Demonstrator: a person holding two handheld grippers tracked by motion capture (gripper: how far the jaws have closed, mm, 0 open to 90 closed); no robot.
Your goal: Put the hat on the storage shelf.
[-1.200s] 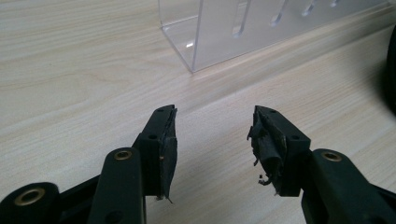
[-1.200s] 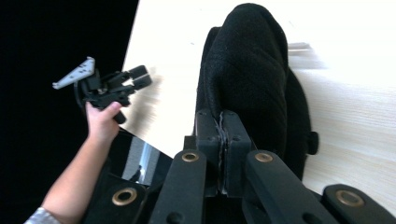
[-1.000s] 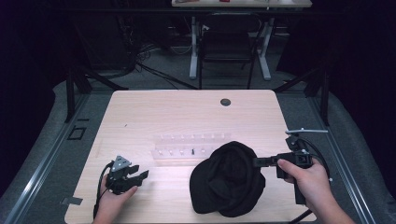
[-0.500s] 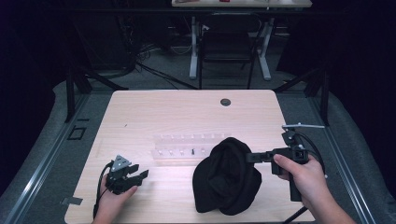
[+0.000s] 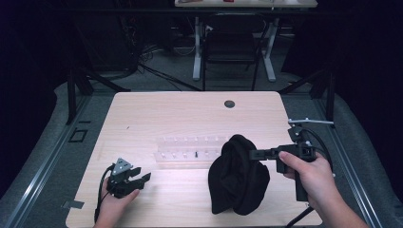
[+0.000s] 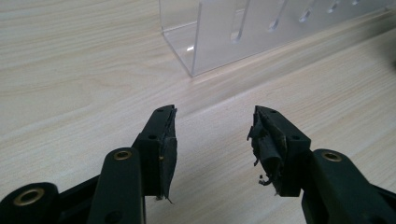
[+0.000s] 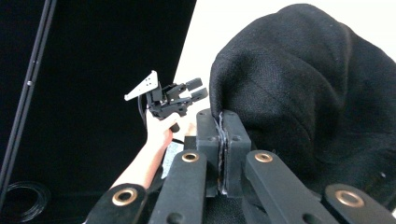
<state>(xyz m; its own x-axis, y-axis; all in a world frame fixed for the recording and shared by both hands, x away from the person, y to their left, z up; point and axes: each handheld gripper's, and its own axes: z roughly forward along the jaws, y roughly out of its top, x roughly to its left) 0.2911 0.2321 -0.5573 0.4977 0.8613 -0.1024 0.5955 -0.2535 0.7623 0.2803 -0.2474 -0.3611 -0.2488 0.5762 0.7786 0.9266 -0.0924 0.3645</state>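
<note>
Two grippers on the desk (image 5: pixel 157 114), landmark = the clear acrylic rack (image 5: pixel 190 151) mid-desk. Right gripper (image 5: pixel 253 154) is clenched on the black cloth (image 5: pixel 237 175): in the right gripper view the jaws are pressed together with a fold of fabric pinched at the tips (image 7: pixel 223 122), and the cloth (image 7: pixel 308 93) bunches up to the right of them. From the high view the cloth sits just right of the rack and slightly nearer the person, touching or overlapping the rack's right end; its top edge is lifted into a peak where the gripper holds it, and the lower part rests on the desk. Left gripper (image 5: pixel 140 175) is released, jaws spread with nothing between them. It sits left of the rack, nearer the person, well apart from the cloth. Left gripper view: open jaws (image 6: pixel 212 140) over bare wood, rack corner (image 6: pixel 196 42) ahead of them, worn pad (image 6: pixel 268 154) on one jaw.
</note>
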